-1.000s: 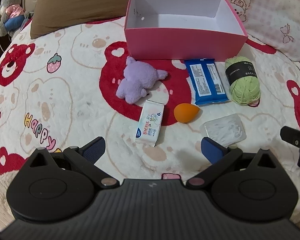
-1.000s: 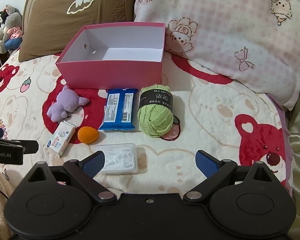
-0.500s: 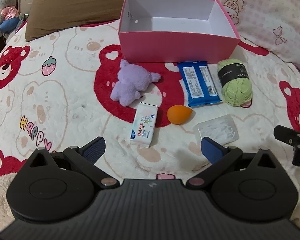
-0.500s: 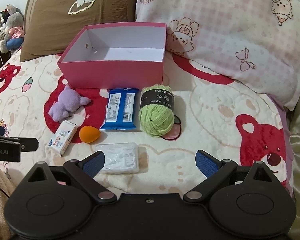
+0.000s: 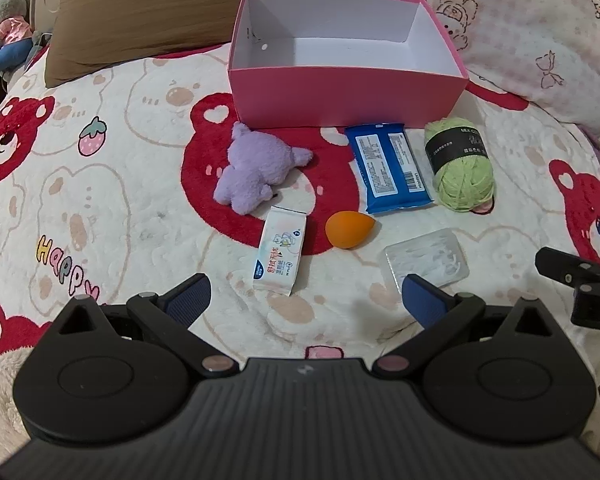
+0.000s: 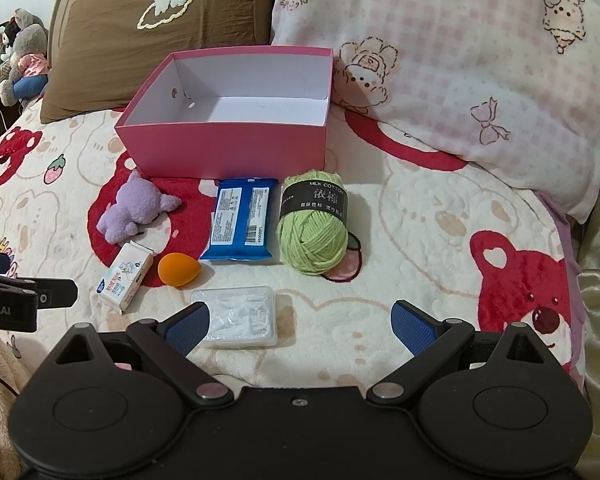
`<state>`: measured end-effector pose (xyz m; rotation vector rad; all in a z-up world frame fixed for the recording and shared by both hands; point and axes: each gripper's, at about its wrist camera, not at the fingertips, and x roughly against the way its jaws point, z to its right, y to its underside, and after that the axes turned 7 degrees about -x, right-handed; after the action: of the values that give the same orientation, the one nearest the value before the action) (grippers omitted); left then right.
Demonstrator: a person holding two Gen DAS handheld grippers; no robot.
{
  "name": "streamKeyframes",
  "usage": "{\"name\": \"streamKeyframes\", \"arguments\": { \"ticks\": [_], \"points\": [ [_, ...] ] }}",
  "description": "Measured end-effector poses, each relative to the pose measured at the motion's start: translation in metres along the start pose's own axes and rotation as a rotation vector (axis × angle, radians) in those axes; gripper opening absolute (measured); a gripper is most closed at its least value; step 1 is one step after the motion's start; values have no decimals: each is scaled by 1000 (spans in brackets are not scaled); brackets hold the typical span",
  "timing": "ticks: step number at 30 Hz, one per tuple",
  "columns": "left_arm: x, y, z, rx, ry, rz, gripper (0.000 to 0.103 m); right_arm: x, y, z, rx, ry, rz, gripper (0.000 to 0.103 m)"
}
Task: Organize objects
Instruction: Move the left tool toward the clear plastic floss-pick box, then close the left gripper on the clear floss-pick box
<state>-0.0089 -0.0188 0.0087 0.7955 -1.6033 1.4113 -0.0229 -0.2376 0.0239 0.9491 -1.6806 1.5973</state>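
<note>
Lying mid-frame on the bear-print bed blanket (image 6: 420, 216), the blue wipes packet (image 6: 242, 220) runs lengthwise toward the open pink cardboard box (image 6: 224, 148) above it. Both the left hand-held gripper (image 5: 304, 294) and right hand-held gripper (image 6: 300, 322) hover spread wide, empty.

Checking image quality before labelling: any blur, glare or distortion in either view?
Left wrist: sharp, soft even light, fisheye bending the bed edges, pink box clear. Right wrist: equally sharp, dark corner vignette, faint sheen on the clear plastic case, yarn label readable.
</note>
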Motion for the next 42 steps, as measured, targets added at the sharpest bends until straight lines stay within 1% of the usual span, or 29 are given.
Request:
{"name": "streamKeyframes", "arguments": {
  "ticks": [2, 5, 7, 9, 10, 11, 13, 15, 16, 18, 19, 20, 22, 25, 28, 31, 33, 35, 38, 42],
  "points": [
    [2, 0, 2, -15, -3, 7, 103, 1, -1, 1, 2, 3, 0, 99],
    [7, -1, 8, -51, -38, 25, 103, 3, -2, 0, 33, 21, 4, 99],
    [9, -3, 11, -51, -29, 30, 103, 5, -4, 2, 61, 43, 10, 99],
    [13, -4, 13, -42, -22, 62, 103, 7, -7, 6, 69, 41, 18, 99],
    [14, -5, 16, -44, -32, 86, 103, 10, -8, 9, 76, 28, 27, 99],
    [14, -5, 18, -49, -43, 100, 102, 13, -9, 13, 75, -4, 41, 99],
    [9, -7, 24, -59, -58, 111, 102, 20, -10, 22, 72, -116, 89, 99],
    [1, -7, 28, -54, -40, 111, 102, 18, -8, 29, 62, -205, 115, 99],
    [-5, -8, 29, -48, -23, 106, 101, 14, -8, 30, 75, -221, 115, 99],
    [-15, -7, 33, -38, -11, 107, 99, 0, -7, 30, 100, -236, 94, 99],
    [-21, -5, 35, -39, -22, 110, 95, -8, -7, 31, 105, -234, 77, 99],
    [-23, -4, 38, -47, -31, 112, 94, -16, -7, 31, 106, -240, 65, 99],
    [-30, -2, 44, -66, -27, 110, 94, -31, -3, 32, 121, -277, 21, 99],
    [-36, -4, 45, -53, 1, 103, 94, -48, 6, 28, 155, -331, -32, 98],
    [-43, -7, 45, -29, 53, 106, 94, -58, 15, 18, 199, -351, -46, 98],
    [-53, -8, 47, -11, 95, 92, 94, -69, 22, 6, 260, -319, -50, 98],
    [-62, -8, 48, -3, 125, 70, 94, -74, 25, -1, 298, -319, -55, 98],
    [-72, -7, 47, 22, 132, 43, 94, -79, 28, -5, 304, -332, -61, 98],
    [-89, -5, 46, 59, 118, 18, 89, -85, 32, -10, 310, -351, -52, 98],
    [-106, -1, 46, 63, 132, -15, 89, -100, 41, -16, 335, -347, -54, 98]
  ]
}}
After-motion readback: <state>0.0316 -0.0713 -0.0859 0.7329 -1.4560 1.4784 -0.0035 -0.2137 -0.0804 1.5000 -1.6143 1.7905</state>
